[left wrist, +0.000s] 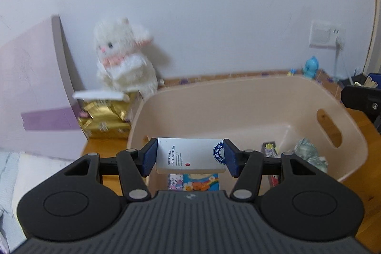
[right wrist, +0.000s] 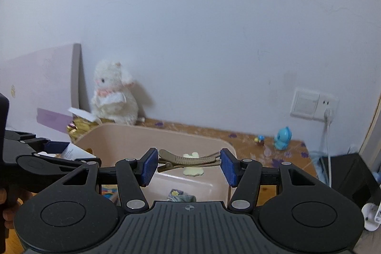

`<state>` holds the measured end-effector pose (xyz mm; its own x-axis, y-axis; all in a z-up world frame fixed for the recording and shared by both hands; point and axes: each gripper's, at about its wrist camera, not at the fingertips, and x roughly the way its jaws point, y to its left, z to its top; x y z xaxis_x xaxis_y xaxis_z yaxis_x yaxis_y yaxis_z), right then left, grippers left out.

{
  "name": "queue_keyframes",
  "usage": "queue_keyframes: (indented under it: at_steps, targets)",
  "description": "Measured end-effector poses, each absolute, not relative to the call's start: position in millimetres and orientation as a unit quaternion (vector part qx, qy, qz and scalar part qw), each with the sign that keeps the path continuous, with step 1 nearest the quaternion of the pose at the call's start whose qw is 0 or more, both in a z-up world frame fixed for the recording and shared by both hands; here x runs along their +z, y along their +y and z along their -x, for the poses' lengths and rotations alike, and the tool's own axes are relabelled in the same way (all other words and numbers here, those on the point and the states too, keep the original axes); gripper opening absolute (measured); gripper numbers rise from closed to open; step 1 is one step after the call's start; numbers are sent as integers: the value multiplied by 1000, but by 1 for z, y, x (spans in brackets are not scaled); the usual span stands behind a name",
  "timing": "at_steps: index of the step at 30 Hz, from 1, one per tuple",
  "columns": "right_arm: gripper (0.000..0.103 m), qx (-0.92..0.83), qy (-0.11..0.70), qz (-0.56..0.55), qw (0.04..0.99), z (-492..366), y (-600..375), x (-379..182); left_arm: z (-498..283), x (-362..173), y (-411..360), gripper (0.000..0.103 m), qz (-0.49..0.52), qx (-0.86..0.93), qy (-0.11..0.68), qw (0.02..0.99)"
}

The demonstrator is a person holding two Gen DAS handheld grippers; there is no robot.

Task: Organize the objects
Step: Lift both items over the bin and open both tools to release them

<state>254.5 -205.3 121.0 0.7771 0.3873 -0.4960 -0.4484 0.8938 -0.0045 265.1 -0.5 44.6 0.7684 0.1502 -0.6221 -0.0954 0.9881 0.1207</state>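
Note:
My left gripper (left wrist: 190, 157) is shut on a white box (left wrist: 190, 155) printed "Preferred Hotel Supplies" and holds it above the near side of a beige plastic bin (left wrist: 262, 97). My right gripper (right wrist: 189, 164) is shut on a brown hair clip (right wrist: 188, 160) with a pale yellow charm and holds it above the same bin (right wrist: 123, 135). In the bin lie a colourful cartoon packet (left wrist: 194, 181), a dark small packet (left wrist: 269, 149) and a crumpled greenish wrapper (left wrist: 309, 154). The left gripper and its box also show in the right wrist view (right wrist: 71, 151).
A white plush bunny (left wrist: 123, 58) sits on a gold box (left wrist: 104, 118) at the back left beside a pink board (left wrist: 33, 92). A blue toy figure (left wrist: 310, 67) stands at the back right near a wall socket (left wrist: 326, 36). The bin rests on a wooden table (left wrist: 359, 130).

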Motion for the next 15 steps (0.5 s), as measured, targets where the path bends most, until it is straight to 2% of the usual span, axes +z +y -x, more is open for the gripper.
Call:
queue_keyframes:
  at_steps: [8, 15]
  targets:
    - [54, 213, 330, 76, 917, -290, -182, 80, -300, 9, 9, 60, -22, 81, 415, 906]
    - [54, 203, 376, 83, 900, -302, -176, 56, -302, 9, 7, 61, -30, 75, 426, 901]
